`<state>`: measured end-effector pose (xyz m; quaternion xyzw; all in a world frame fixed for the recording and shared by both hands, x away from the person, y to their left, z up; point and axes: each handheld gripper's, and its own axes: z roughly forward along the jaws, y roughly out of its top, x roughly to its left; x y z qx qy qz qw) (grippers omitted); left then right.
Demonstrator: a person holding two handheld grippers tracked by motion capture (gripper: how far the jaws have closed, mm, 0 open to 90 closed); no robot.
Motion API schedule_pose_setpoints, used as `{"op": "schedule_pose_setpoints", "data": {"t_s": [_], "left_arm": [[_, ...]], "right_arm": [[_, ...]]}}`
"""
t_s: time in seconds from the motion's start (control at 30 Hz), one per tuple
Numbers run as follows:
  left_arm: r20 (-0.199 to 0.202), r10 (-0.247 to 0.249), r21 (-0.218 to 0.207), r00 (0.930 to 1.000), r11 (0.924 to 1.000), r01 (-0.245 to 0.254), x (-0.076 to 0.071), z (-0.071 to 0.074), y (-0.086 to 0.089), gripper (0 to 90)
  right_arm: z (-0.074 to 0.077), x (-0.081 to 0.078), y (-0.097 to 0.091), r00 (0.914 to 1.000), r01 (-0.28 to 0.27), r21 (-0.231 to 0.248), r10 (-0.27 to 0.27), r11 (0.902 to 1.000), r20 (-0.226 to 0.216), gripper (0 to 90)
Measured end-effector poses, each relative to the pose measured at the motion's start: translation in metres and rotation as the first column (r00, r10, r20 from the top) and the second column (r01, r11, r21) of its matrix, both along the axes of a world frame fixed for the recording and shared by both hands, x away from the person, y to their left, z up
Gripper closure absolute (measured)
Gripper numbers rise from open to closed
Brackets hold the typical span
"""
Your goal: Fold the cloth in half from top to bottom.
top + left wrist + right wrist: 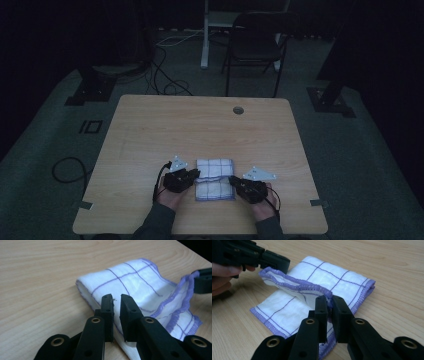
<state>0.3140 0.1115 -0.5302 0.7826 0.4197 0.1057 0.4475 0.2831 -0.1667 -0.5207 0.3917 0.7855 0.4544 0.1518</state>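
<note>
Claw count is two: the left claw (pixel 116 300) is pinching the cloth's (pixel 215 179) left edge between nearly closed jaws, and the right claw (pixel 329 302) is clamping a raised purple-stitched hem on the opposite side. One cloth is lying near the front of the wooden counter (pixel 200 125), between both hands, its long axis running from the person toward the far edge. It is looking soft and woven, white with thin purple grid lines, folded into layers, one edge lifting between the claws while the rest is resting flat
</note>
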Motion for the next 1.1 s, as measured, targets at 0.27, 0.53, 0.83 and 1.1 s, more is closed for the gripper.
{"op": "schedule_pose_setpoints", "data": {"t_s": [0.27,0.53,0.83,1.1], "left_arm": [[0.017,-0.023,0.012,0.9996,0.9997,0.023,-0.008,0.004,-0.003,80.7],[0.019,-0.046,0.061,0.9988,0.9971,0.045,-0.016,-0.001,-0.006,79.9],[0.03,-0.064,0.094,0.9975,0.9937,0.061,-0.031,-0.007,-0.008,78.6],[0.054,-0.05,0.089,0.9973,0.995,0.045,-0.032,-0.005,0.0,75.5]], "right_arm": [[0.004,-0.005,-0.003,0.9999,-0.003,0.008,0.003,1.0,0.014,83.9],[0.004,-0.009,-0.008,0.999,-0.041,0.037,0.04,0.9985,0.019,71.6],[0.003,0.001,-0.018,0.9998,0.02,0.05,-0.02,0.9985,0.005,65.9],[-0.004,0.019,-0.024,0.9974,0.072,-0.01,-0.072,0.9974,-0.003,61.8]]}}
